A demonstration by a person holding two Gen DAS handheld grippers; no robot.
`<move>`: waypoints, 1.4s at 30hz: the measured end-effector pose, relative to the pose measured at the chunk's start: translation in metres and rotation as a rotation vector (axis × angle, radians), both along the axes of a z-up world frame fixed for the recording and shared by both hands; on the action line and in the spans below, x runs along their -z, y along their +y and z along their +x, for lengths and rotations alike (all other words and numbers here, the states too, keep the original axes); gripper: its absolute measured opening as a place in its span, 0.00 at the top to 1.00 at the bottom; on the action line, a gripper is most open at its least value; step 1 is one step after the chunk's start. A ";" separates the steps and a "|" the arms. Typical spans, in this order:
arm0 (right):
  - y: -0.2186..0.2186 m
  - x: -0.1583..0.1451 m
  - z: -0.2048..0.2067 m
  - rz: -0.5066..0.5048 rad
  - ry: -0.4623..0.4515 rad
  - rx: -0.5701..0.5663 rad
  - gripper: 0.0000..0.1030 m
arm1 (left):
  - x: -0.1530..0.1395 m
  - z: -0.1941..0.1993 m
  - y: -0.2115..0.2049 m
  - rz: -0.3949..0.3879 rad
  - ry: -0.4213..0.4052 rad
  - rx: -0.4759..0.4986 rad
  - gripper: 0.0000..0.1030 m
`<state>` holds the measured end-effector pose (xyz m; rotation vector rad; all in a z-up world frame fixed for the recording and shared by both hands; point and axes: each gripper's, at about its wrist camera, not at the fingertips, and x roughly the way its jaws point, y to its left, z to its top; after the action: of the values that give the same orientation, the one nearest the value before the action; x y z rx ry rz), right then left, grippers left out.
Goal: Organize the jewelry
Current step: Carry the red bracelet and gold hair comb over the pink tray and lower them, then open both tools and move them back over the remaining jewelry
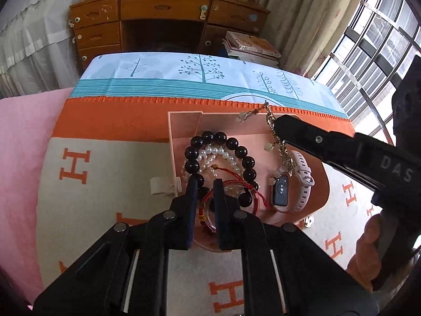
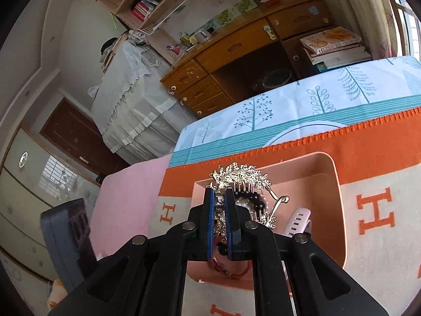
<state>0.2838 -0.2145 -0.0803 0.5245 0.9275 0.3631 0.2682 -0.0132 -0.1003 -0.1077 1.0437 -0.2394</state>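
A pink jewelry box (image 1: 184,123) lies open on an orange and cream blanket. It holds a black bead bracelet (image 1: 210,138), a pearl strand (image 1: 215,152), red cord bracelets (image 1: 231,187) and a pink-strapped watch (image 1: 302,168). My left gripper (image 1: 205,184) hovers just above the red cords, jaws narrowly apart with nothing between them. My right gripper (image 2: 220,197) is shut on a gold hair comb (image 2: 244,176) with dangling charms and holds it above the box (image 2: 336,184). The comb also shows in the left wrist view (image 1: 276,137).
A blue tree-print cloth (image 1: 184,71) covers the far part of the bed. A pink sheet (image 1: 23,142) lies to the left. A wooden desk (image 1: 163,21) and stacked books (image 1: 250,47) stand behind. Windows are at the right.
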 end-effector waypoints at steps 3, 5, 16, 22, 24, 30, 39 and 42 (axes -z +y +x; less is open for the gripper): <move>-0.008 0.013 0.005 -0.086 0.030 0.042 0.93 | 0.000 -0.006 0.003 0.004 -0.002 0.006 0.91; -0.012 0.018 0.007 -0.131 0.045 0.057 0.92 | 0.000 -0.011 0.003 0.017 -0.009 0.010 0.91; -0.004 -0.020 -0.011 -0.154 -0.066 0.003 0.63 | -0.015 -0.034 0.004 0.022 -0.030 0.037 0.89; -0.001 -0.038 -0.043 -0.159 -0.073 -0.014 0.63 | -0.033 -0.053 0.015 0.008 -0.051 0.028 0.88; -0.002 -0.044 -0.060 -0.160 -0.070 -0.022 0.63 | -0.038 -0.062 0.018 0.006 -0.058 0.028 0.88; -0.007 -0.052 -0.114 -0.158 -0.069 -0.036 0.63 | -0.050 -0.094 0.029 -0.053 -0.069 0.028 0.49; -0.007 -0.054 -0.194 -0.175 -0.125 -0.054 0.63 | -0.061 -0.157 0.037 -0.032 -0.148 0.014 0.45; -0.005 -0.052 -0.217 -0.182 -0.137 -0.061 0.63 | -0.056 -0.174 0.039 -0.027 -0.148 0.007 0.45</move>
<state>0.0666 -0.2194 -0.0288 0.3016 0.8358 0.3610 0.0943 0.0260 -0.0443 -0.1097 0.8941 -0.2639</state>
